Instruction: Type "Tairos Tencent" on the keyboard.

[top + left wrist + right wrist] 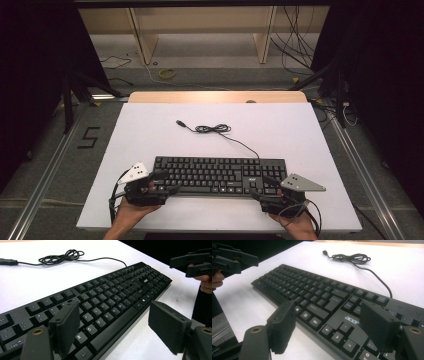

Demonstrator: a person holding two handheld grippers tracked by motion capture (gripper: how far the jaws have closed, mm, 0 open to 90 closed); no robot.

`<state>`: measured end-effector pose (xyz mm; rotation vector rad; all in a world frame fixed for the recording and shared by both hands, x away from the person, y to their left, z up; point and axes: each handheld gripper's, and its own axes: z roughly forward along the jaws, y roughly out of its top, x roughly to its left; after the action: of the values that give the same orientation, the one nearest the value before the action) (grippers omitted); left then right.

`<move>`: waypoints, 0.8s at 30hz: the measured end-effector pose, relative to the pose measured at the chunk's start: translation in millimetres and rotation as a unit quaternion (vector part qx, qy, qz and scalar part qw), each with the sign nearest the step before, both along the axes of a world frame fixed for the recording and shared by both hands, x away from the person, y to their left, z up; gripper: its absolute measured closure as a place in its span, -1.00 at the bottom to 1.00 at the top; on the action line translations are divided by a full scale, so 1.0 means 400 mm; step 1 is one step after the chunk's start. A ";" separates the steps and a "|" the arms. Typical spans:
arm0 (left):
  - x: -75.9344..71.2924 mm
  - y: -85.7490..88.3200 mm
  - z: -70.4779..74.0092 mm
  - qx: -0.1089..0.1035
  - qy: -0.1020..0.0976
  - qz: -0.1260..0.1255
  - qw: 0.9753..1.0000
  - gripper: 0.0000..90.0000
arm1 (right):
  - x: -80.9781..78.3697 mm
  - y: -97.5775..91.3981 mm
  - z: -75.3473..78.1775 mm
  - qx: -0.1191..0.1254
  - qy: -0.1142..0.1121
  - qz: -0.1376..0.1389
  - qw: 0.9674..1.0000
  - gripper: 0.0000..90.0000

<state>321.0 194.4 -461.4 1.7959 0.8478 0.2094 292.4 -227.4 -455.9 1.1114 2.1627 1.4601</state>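
A black keyboard [220,175] lies across the near half of the white table top [150,135], seen close up in the left gripper view [112,292] and the right gripper view [317,300]. Its black cable [215,129] runs back in a loose coil to a USB plug [181,123]. My left gripper [162,182] hovers at the keyboard's left end, open, nothing between its pads [66,327]. My right gripper [265,187] is at the right end over the arrow keys, open and empty, pads [283,325] wide apart.
The wooden table edge [215,96] runs along the far side. Beyond it is floor with cables [295,45] and wooden shelf legs [142,35]. Metal rails [50,165] flank the table. Bare white surface lies behind and beside the keyboard.
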 end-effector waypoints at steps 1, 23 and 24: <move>0.000 0.000 0.000 0.000 0.000 0.000 1.000 -0.45 | 0.000 0.000 0.000 0.000 0.000 0.000 1.000 -0.33; 0.004 0.008 0.000 -0.002 0.000 0.013 1.000 -0.44 | 0.011 0.035 0.005 0.001 0.000 0.011 1.000 -0.33; 0.007 0.013 -0.001 -0.001 0.004 0.023 1.000 -0.44 | 0.013 0.040 0.007 0.001 0.000 0.013 1.000 -0.33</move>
<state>323.9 199.8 -461.7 1.7777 0.8943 0.2316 297.6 -211.4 -453.3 1.0888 2.1828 1.4745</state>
